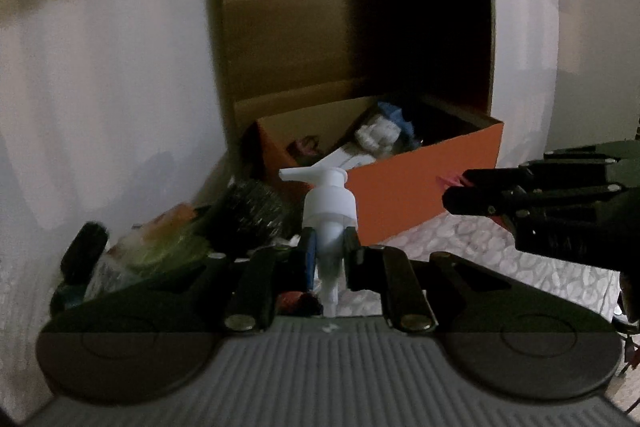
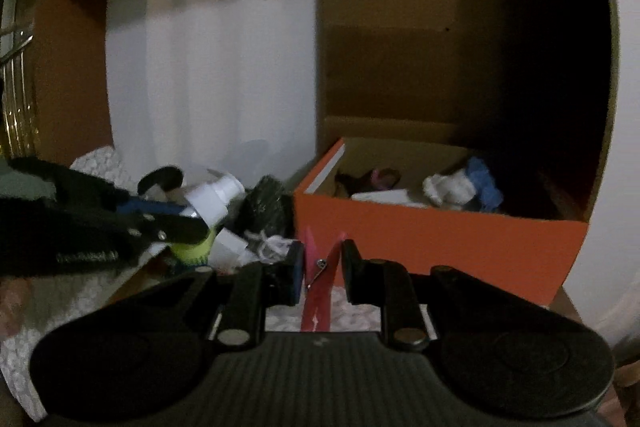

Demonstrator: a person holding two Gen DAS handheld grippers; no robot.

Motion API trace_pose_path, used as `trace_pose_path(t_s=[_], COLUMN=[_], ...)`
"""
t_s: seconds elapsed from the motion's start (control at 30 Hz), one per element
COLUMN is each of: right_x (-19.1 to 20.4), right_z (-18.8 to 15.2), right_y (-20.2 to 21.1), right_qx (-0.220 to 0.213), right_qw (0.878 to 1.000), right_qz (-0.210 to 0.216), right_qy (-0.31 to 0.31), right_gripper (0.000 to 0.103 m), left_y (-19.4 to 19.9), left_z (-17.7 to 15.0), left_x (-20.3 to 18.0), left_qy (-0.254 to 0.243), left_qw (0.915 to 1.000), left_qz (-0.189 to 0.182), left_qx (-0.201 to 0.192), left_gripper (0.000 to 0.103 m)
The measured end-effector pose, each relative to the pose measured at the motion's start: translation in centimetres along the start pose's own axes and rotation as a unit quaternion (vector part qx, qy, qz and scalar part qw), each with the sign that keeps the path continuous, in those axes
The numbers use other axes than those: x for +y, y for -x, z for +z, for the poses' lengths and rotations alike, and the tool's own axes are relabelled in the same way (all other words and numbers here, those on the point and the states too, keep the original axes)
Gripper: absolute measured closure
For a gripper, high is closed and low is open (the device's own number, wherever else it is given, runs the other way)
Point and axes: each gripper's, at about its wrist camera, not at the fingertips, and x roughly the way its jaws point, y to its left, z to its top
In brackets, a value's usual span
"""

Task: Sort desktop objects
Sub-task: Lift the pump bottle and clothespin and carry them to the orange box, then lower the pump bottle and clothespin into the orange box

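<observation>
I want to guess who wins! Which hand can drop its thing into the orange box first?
Probably right. The right gripper holds the red clothespin directly facing the orange box. The left gripper, clamping the white pump top, sits further off beside the clutter.

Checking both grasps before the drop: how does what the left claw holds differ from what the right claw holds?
The left claw is shut on a white pump dispenser; the right claw is shut on a red clothespin. The pump is rounded with a side spout and a tube hanging below; the clothespin is flat and forked with a metal spring. Both stand roughly upright near the orange box.
</observation>
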Motion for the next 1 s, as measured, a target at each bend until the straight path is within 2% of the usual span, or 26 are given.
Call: trace_pose_path(t_s=[0.2,0.43,0.8,1.0], right_x=[-2.1,-4.2,-7.9,-10.0], right_z=[1.4,3.0,5.3,6.4], right_y=[0.6,0.4,-3.6,-6.1], right_qx=[-0.014,-0.030,-0.026,-0.016], right_qw=[1.000,0.999,0.996,0.996], right_qz=[-0.018,-0.043,-0.081,-0.088], right_qy=[-0.010,-0.011,-0.005,-0.031], right_gripper=[0.085,0.085,0.085,0.085], left_y=[-1.9,-5.0,-9.8,-12.8], left_z=[1.7,3.7,6.4,7.6], left_x=[-1.8,-3.0,-3.5,-2.9], left_qy=[-0.013,-0.023,-0.043,-0.013], left_qw=[0.9999,0.9993,0.9958,0.9947], left_qz=[0.001,0.026,0.079,0.102], left_qx=[-0.010,-0.016,-0.013,0.001], left_gripper=[0.087,0.087,0.087,0.087])
